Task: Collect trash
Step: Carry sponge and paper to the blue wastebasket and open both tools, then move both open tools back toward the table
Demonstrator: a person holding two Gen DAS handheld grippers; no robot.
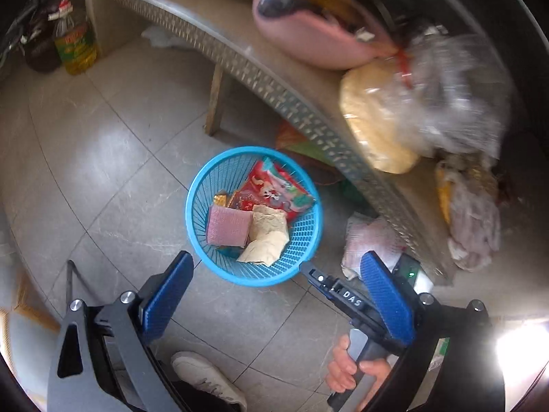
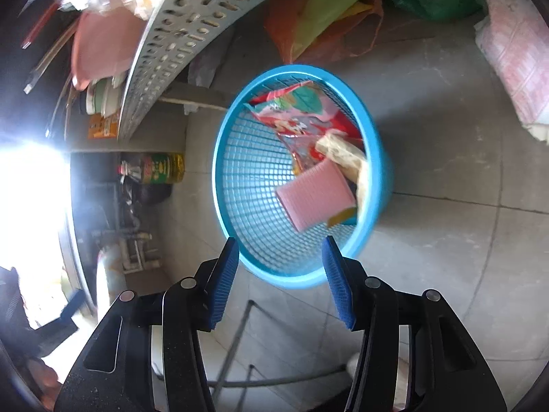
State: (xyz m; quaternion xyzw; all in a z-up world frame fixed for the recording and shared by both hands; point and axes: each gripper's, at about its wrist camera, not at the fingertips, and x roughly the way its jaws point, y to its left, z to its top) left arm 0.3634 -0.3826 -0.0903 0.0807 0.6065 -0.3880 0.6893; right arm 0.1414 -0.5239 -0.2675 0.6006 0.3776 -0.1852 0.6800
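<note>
A blue mesh basket [image 1: 206,237] stands on the tiled floor beside a table. It holds a pink sponge [image 1: 228,225], a crumpled beige paper [image 1: 266,237] and a red snack wrapper [image 1: 274,189]. My left gripper [image 1: 278,292] is open and empty, above and in front of the basket. My right gripper [image 2: 279,281] is open and empty, close over the basket's near rim [image 2: 274,274]; it also shows in the left wrist view [image 1: 308,271], next to the rim. The pink sponge [image 2: 314,195] and wrapper [image 2: 298,113] show in the right wrist view.
A perforated metal table edge [image 1: 274,89] carries a pink pouch [image 1: 308,34], a plastic bag of yellow food [image 1: 377,116] and crumpled rags [image 1: 473,219]. An oil bottle [image 1: 75,48] stands by the wall. Bags [image 2: 326,17] lie under the table. My shoe [image 1: 209,381] is below.
</note>
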